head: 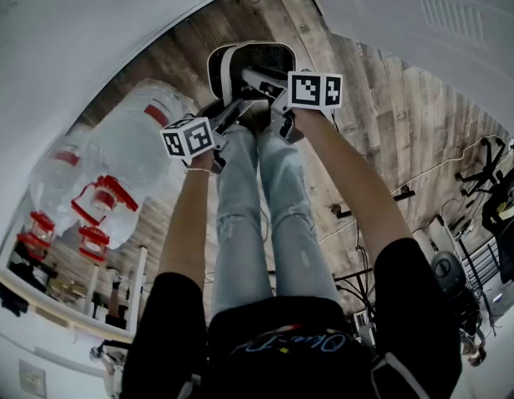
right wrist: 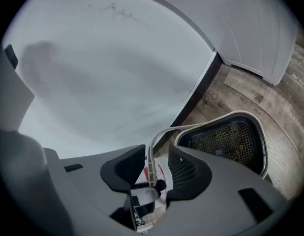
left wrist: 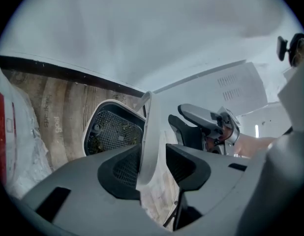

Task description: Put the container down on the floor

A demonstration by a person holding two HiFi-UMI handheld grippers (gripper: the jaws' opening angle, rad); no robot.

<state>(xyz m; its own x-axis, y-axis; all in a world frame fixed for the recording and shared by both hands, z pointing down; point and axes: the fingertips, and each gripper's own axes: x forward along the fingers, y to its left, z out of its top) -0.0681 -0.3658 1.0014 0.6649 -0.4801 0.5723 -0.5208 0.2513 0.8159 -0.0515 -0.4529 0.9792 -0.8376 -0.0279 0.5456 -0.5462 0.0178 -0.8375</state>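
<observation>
The container [head: 217, 63] has a white rim and a black mesh inside, and it rests on the wooden floor by the white wall, just past the person's feet. Its thin white handle [left wrist: 151, 127] stands up between the jaws of my left gripper [left wrist: 154, 167]. The handle leans on one pad, and a gap shows on the other side. My right gripper [right wrist: 157, 170] has the same handle [right wrist: 151, 162] between its pads with room on both sides. In the head view the left gripper [head: 232, 116] and the right gripper [head: 270, 100] hang side by side over the container's near edge.
Large clear water bottles [head: 116, 152] with red handles lie on the floor to the left. The white wall [head: 66, 40] runs behind the container, and a white panel [head: 423, 15] stands at the right. Cables [head: 382, 214] and a chair base [head: 490, 160] lie further right.
</observation>
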